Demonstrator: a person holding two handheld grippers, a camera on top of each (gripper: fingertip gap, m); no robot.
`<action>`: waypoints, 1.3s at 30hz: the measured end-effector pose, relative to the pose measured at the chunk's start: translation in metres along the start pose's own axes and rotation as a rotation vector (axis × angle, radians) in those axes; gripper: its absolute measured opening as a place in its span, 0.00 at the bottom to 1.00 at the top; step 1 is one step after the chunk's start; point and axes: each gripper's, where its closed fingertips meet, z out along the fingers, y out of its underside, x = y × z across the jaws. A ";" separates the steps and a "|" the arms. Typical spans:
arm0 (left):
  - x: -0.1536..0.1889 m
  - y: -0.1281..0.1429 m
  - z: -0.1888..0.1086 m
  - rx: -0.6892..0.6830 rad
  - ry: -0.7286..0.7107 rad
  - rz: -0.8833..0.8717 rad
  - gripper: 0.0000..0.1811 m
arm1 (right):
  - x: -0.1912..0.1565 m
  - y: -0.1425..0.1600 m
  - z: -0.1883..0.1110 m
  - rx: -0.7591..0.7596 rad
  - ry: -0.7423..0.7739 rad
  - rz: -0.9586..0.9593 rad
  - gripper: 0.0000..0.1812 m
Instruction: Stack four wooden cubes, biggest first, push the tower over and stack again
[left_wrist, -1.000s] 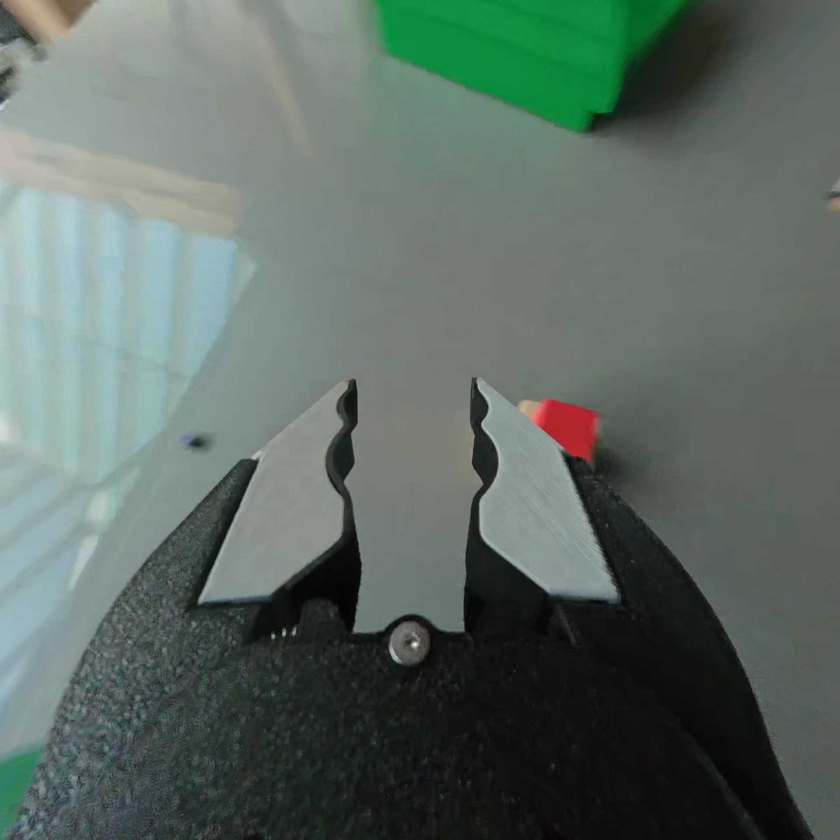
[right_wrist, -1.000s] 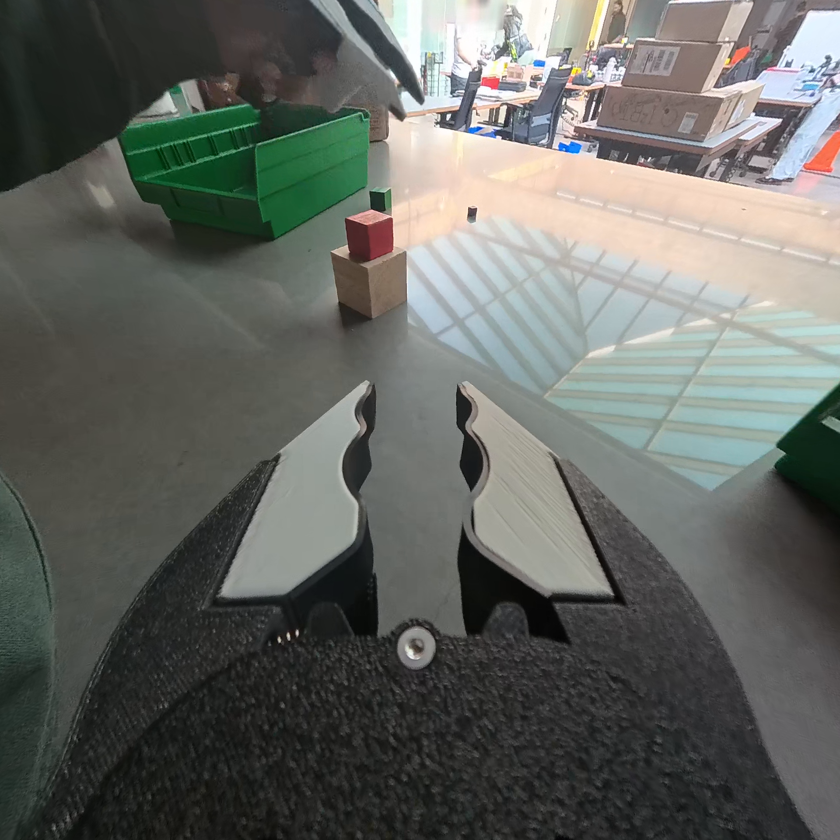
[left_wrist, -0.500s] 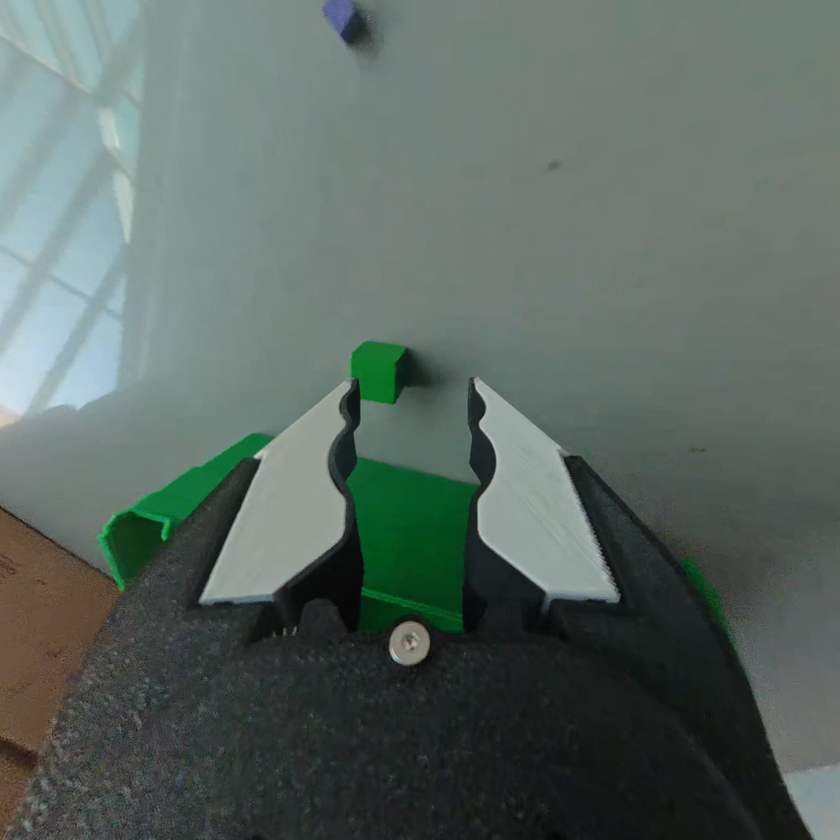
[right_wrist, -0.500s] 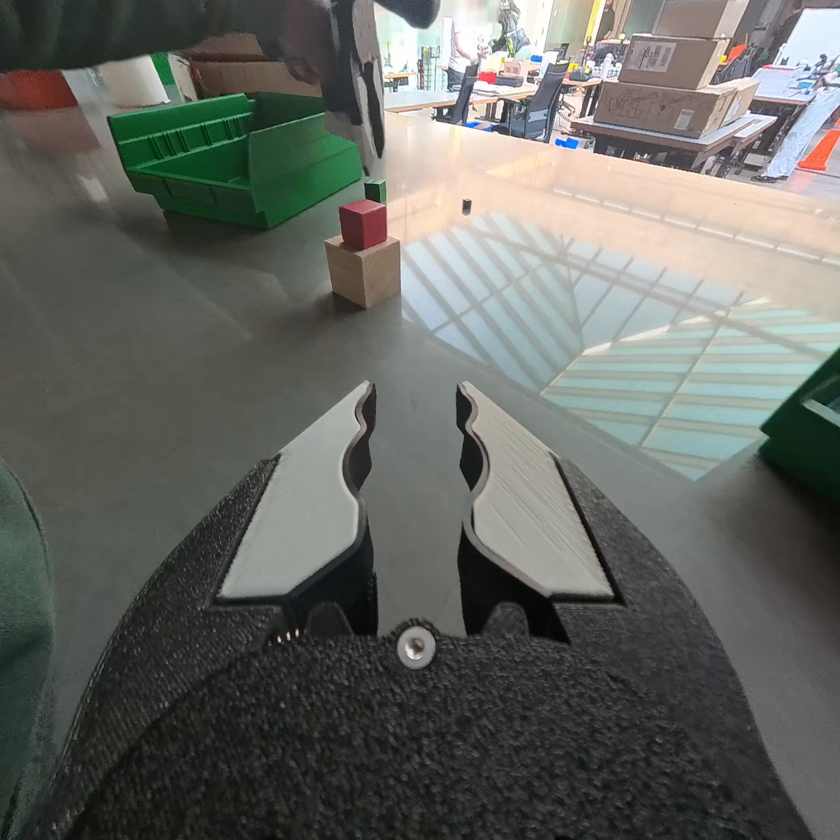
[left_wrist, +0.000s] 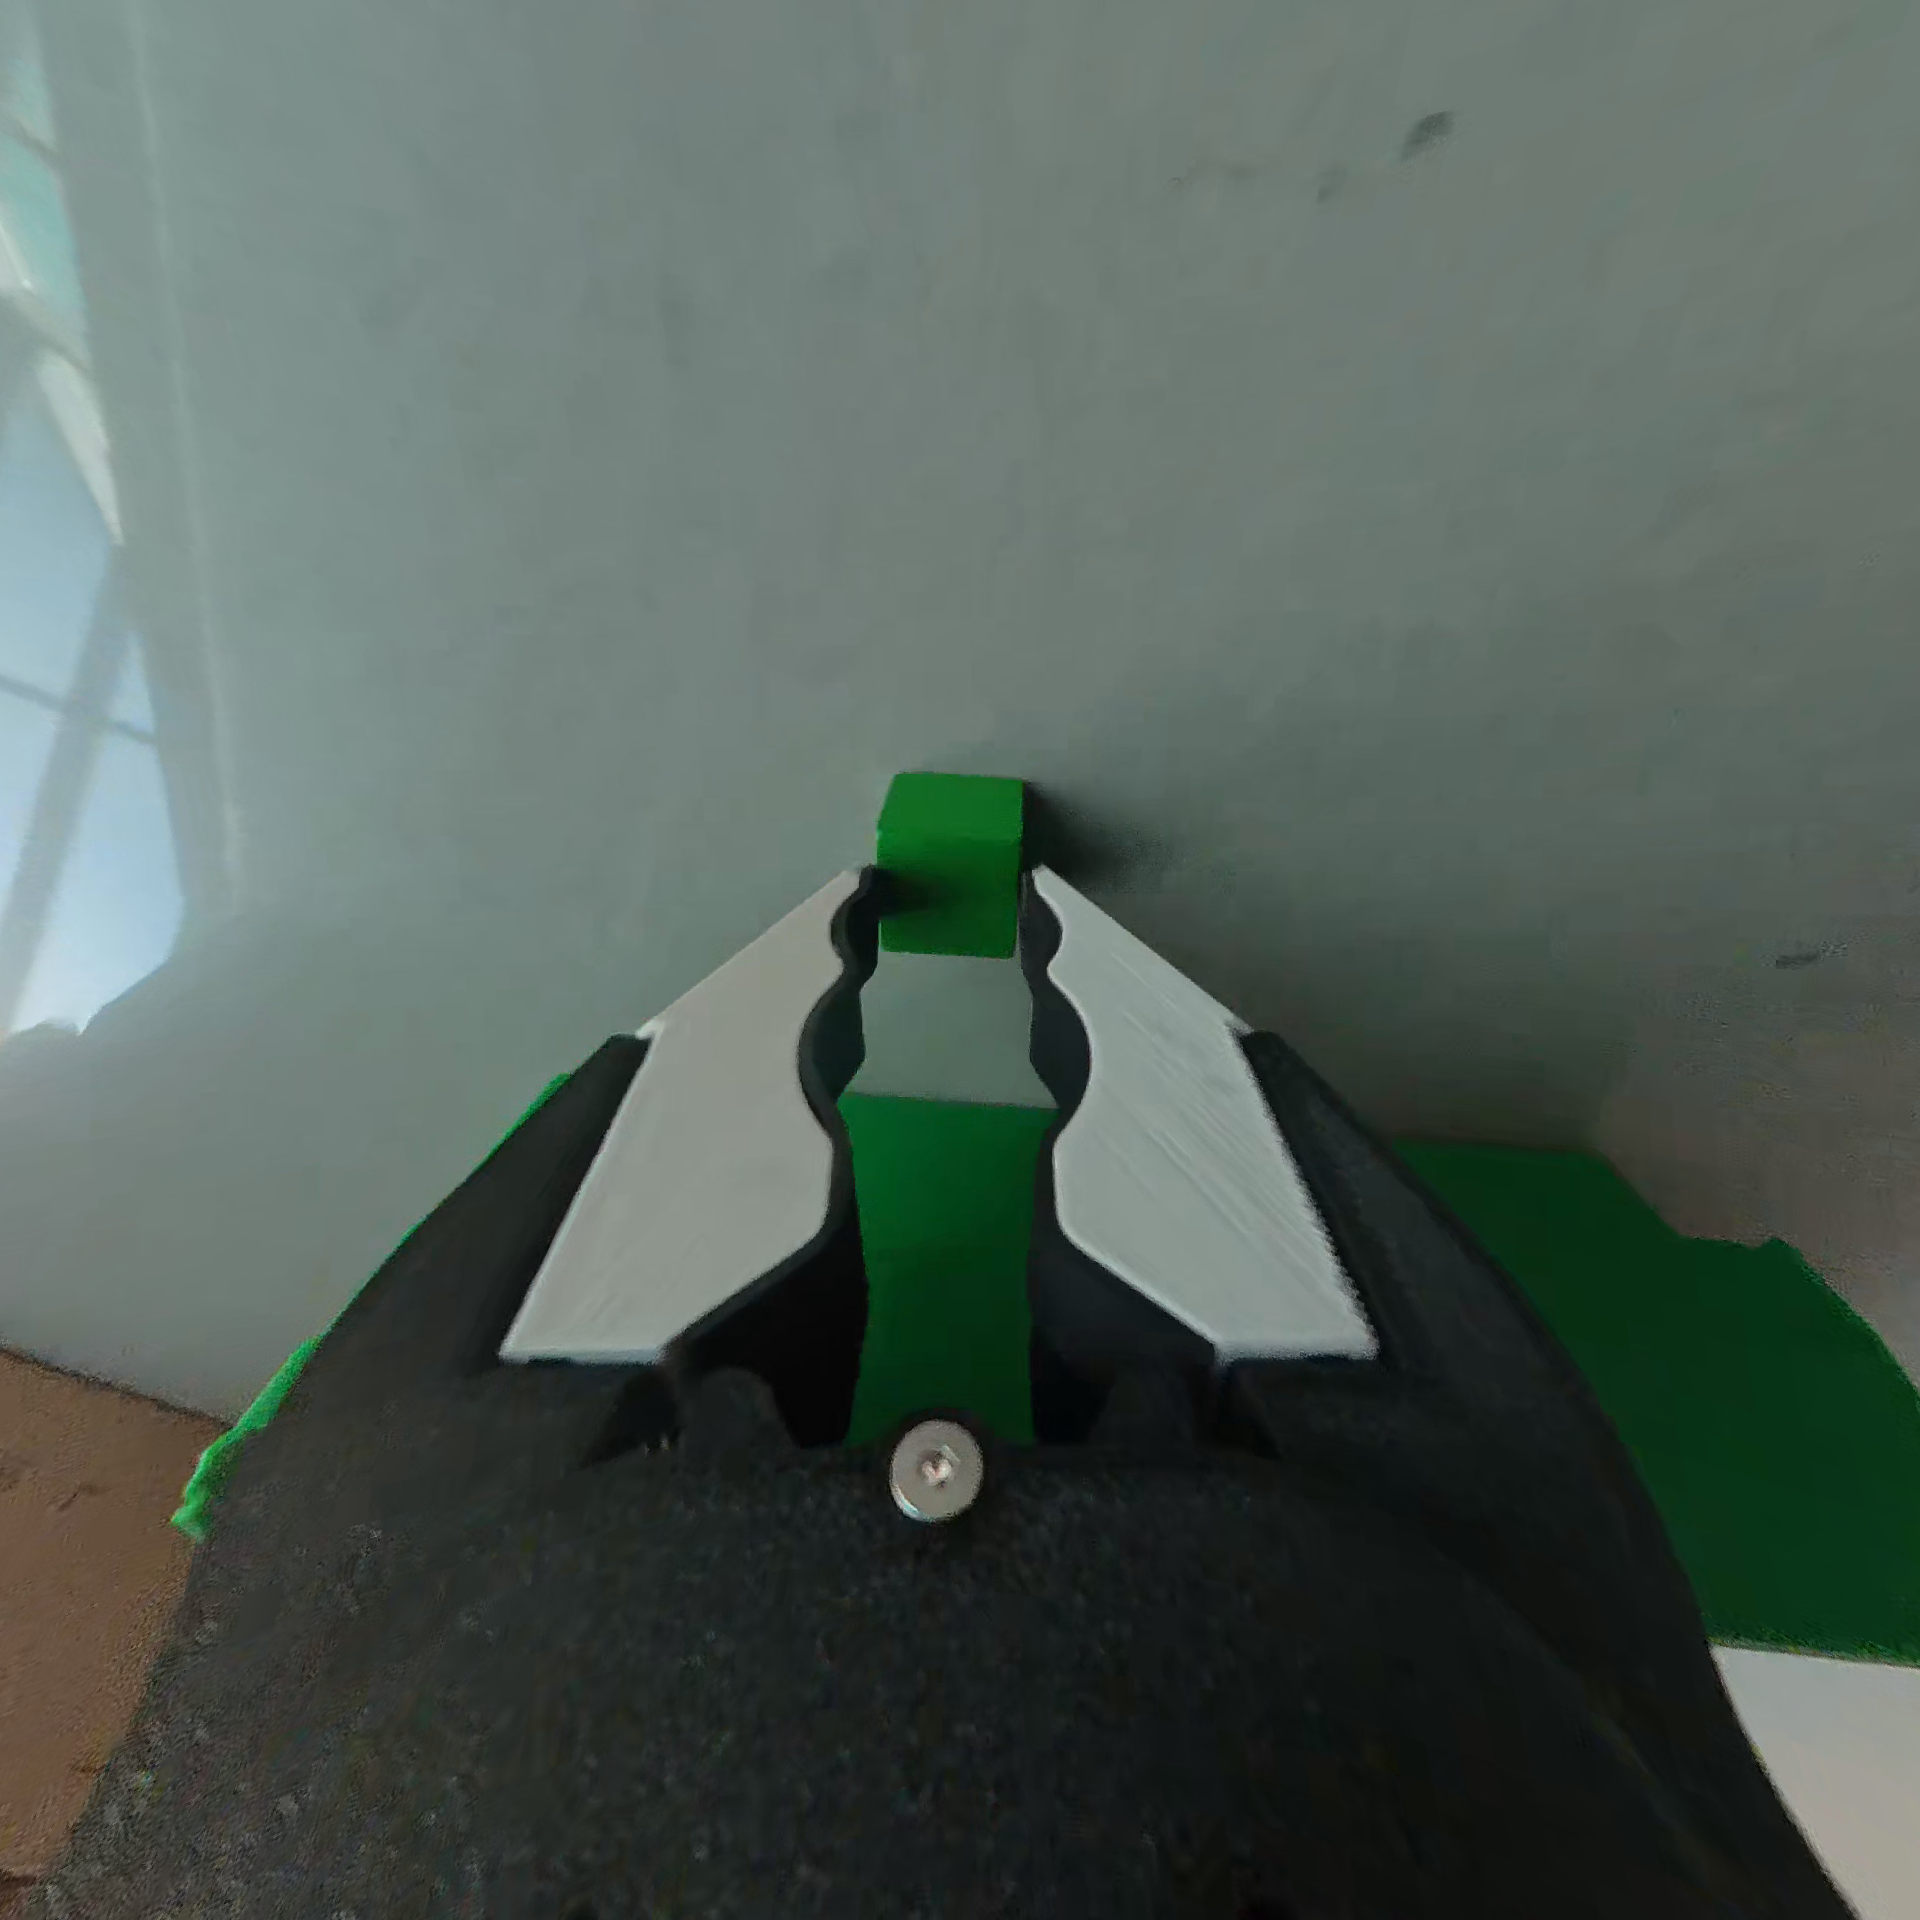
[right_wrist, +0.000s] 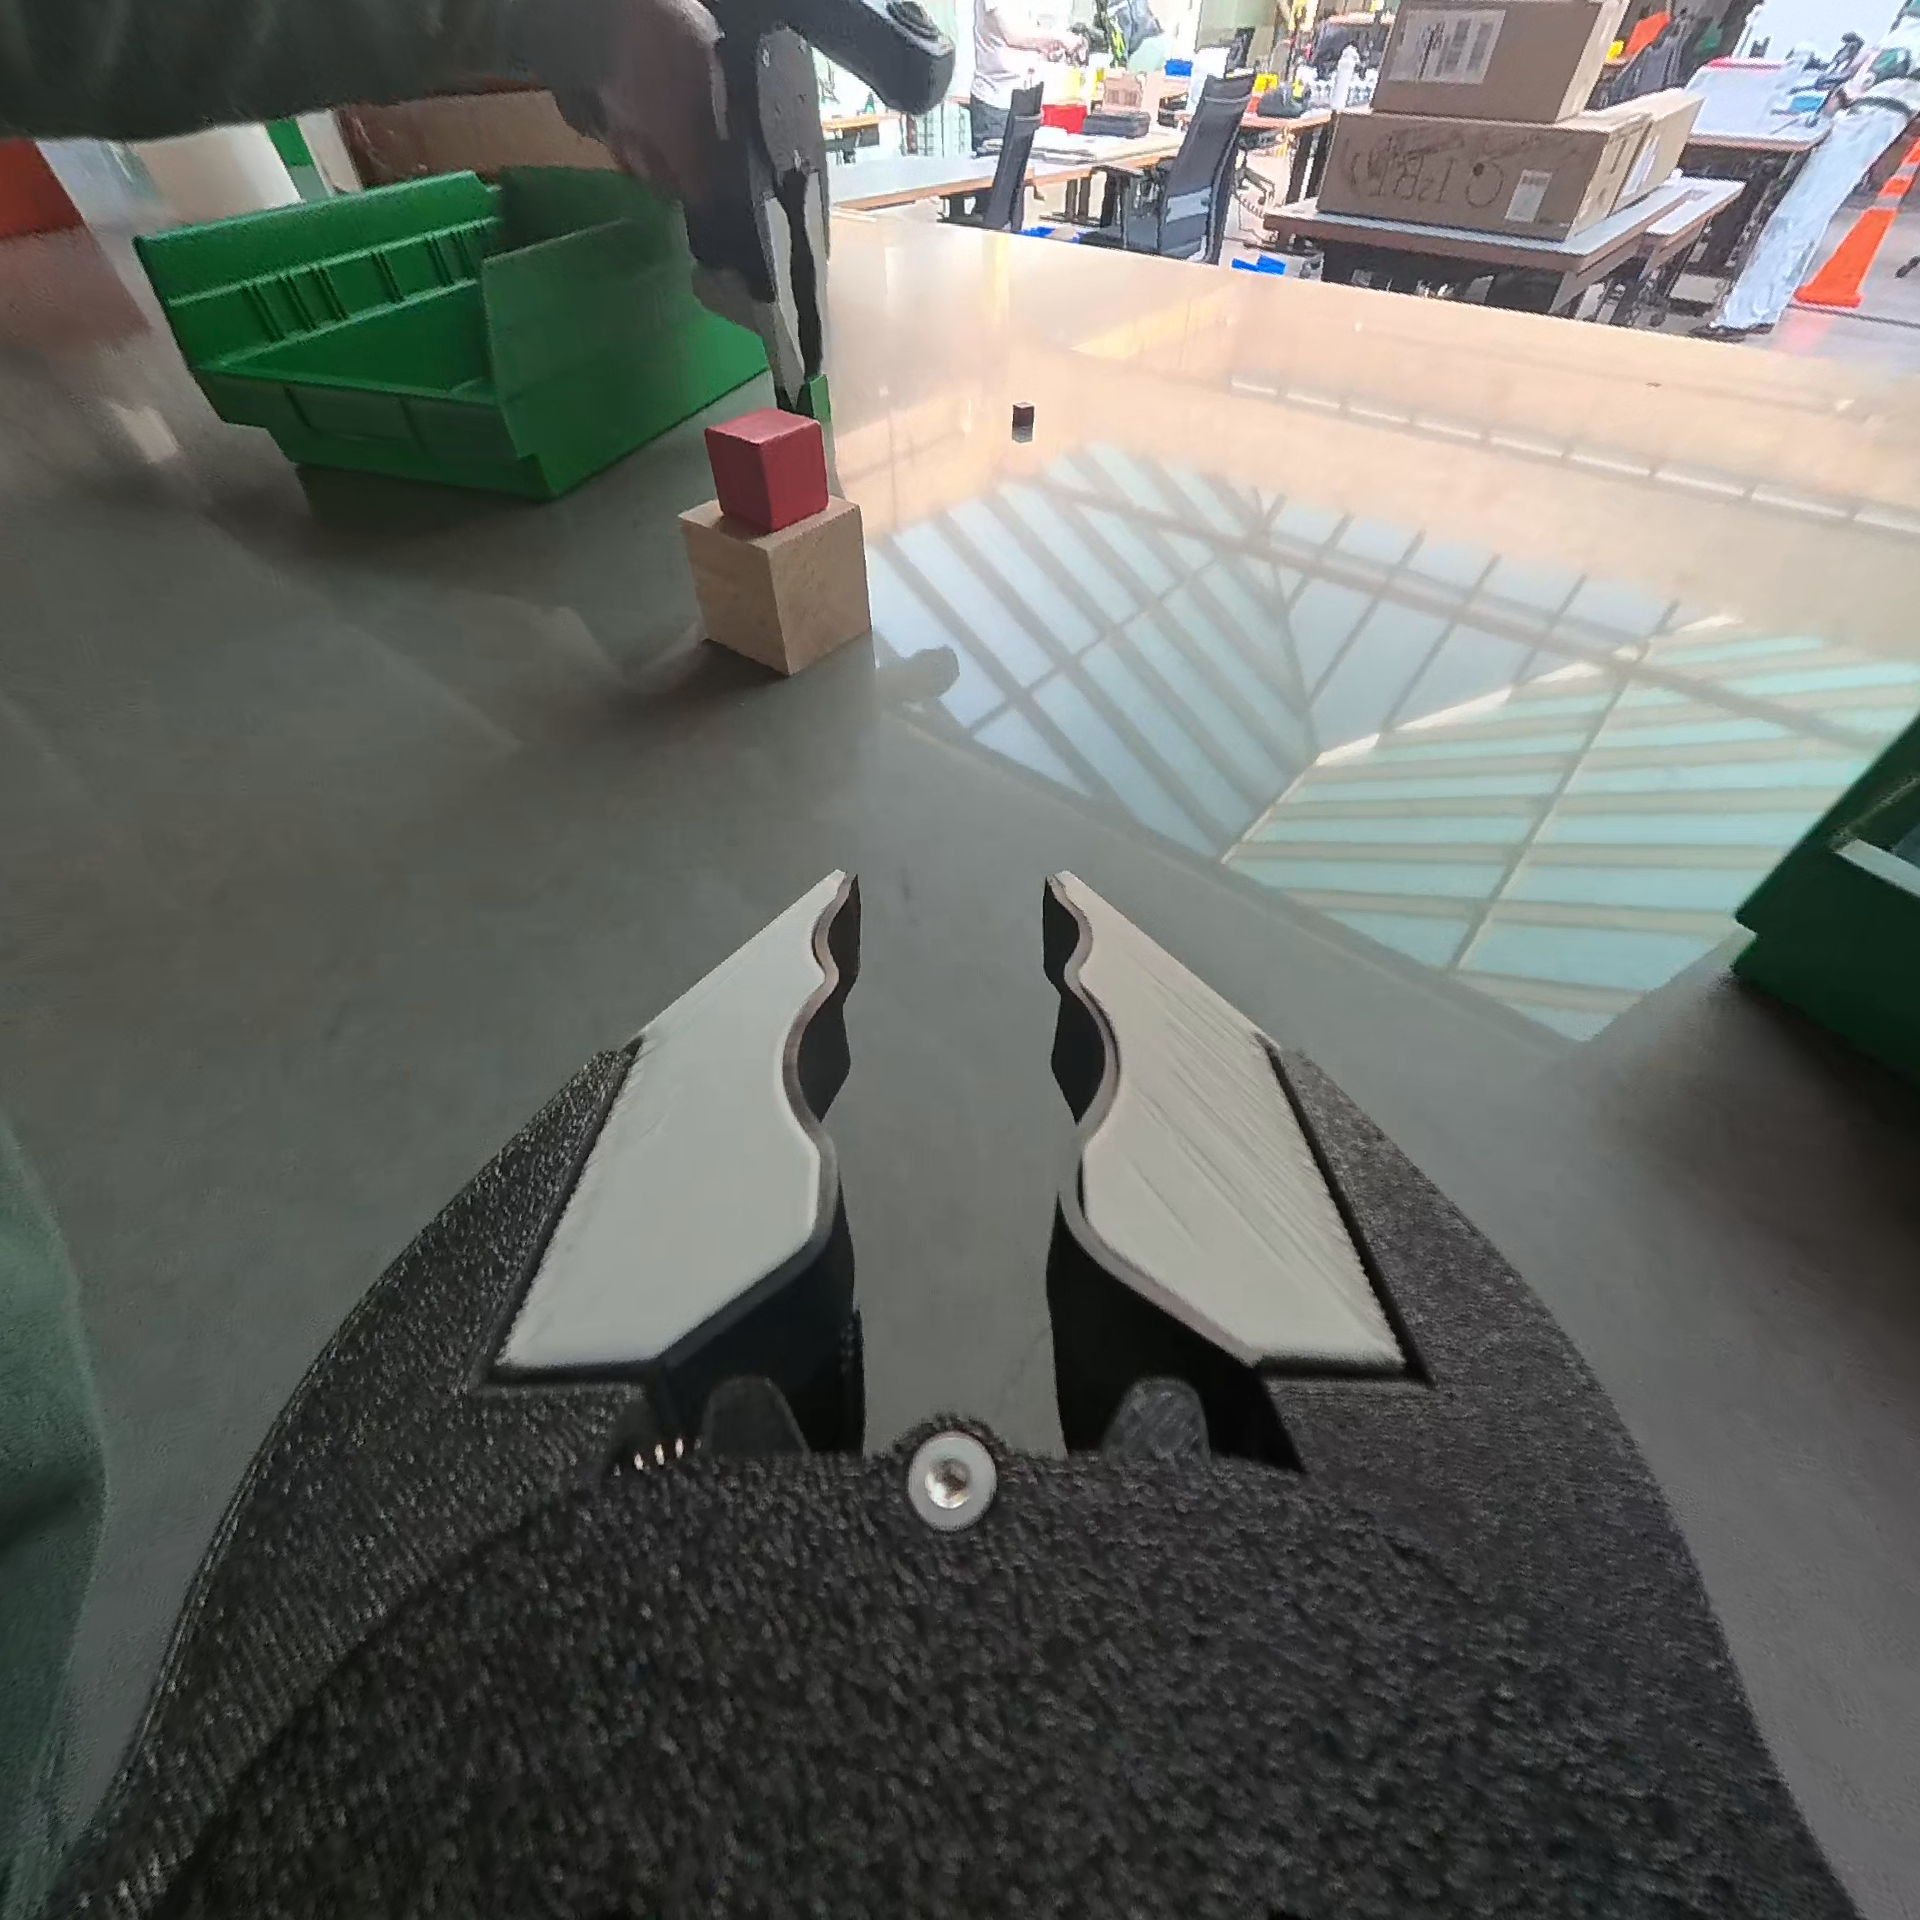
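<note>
Left claw: left gripper (left_wrist: 948, 896) clenched on the cube (left_wrist: 951, 831), one finger against each side face, only the tips engaged
Cube: green, small, seated on the table (left_wrist: 1039, 416), apparently not lifted; in the right wrist view seen just behind the red cube (right_wrist: 767, 468), with the left gripper's fingers coming down onto it from above
Just changed, left: half a second ago spread wider, with the cube lying ahead of the tips and clear of both; now narrowed and brought forward so the cube sits between them; a second ago pointed at a different stretch of table, beside the red cube
Right claw: right gripper (right_wrist: 951, 914) released, nothing between the fingers, hovering low over bare table, well apart from every object
Just changed, right: same finger gap across the second; view drawn slightly nearer the stack
Stack: red cube resting on the block (right_wrist: 779, 582), pale wood, larger, both standing between the right gripper and the cube
Bin: green bin (left_wrist: 1558, 1403) directly under the left gripper's body, near the cube; open front toward the stack
Other: tiny dark cube (right_wrist: 1023, 418) farther out on the table; second green bin (right_wrist: 1829, 935) at the right edge; cardboard (left_wrist: 62, 1558) at lower left of the left wrist view
</note>
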 end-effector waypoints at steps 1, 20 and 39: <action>0.003 -0.003 0.000 0.004 0.001 0.017 0.15 | 0.000 0.000 0.001 0.000 -0.001 0.000 0.19; 0.058 -0.038 -0.031 0.136 0.023 0.170 0.15 | -0.004 -0.008 -0.003 0.020 -0.006 -0.021 0.19; 0.241 -0.100 -0.106 0.173 0.088 0.316 0.15 | -0.018 -0.014 -0.018 0.079 -0.047 -0.010 0.21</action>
